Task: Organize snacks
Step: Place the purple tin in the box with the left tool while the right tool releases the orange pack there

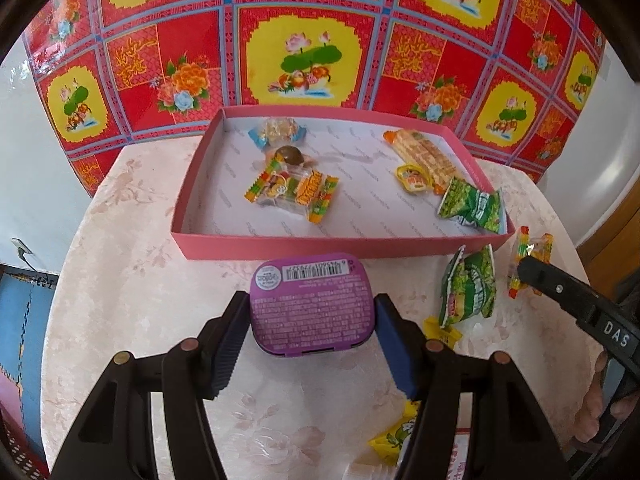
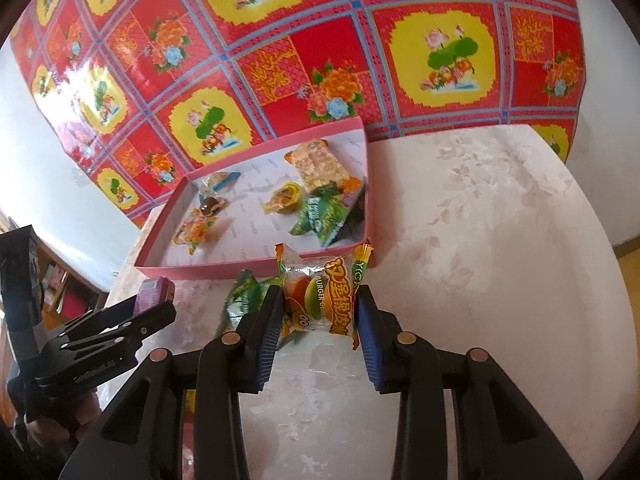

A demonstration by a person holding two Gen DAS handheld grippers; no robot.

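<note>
The pink box (image 1: 276, 246) sits at the far side of the pale floral table (image 1: 132, 288), against the red patterned cloth (image 1: 304, 20), and it already holds a fair share of the snacks: a long wafer pack (image 1: 426, 158) at the far right, a green packet (image 1: 472, 206) in the near right corner, a burger gummy bag (image 1: 294, 192) near the middle, a small yellow cup (image 1: 414, 178), a blue-ended candy (image 1: 278, 130) at the far left and a round brown sweet (image 1: 290, 156) beside it. So the sorting looks roughly half done, judging by what lies in and out. Still outside, on the table just near the box: a second green packet (image 1: 468, 286), a yellow wrapper (image 1: 394, 438) at the near edge, and the two items in hand. The left gripper (image 1: 312, 316) pinches a purple tin (image 1: 314, 302) by its sides, label up, just short of the box's near wall. The right gripper (image 2: 318, 312) has its pads pressed on another burger gummy bag (image 2: 320, 296), close to the box's near right corner. Both held pieces seem bound for the box next; after that, the green packet and yellow wrapper remain.
</note>
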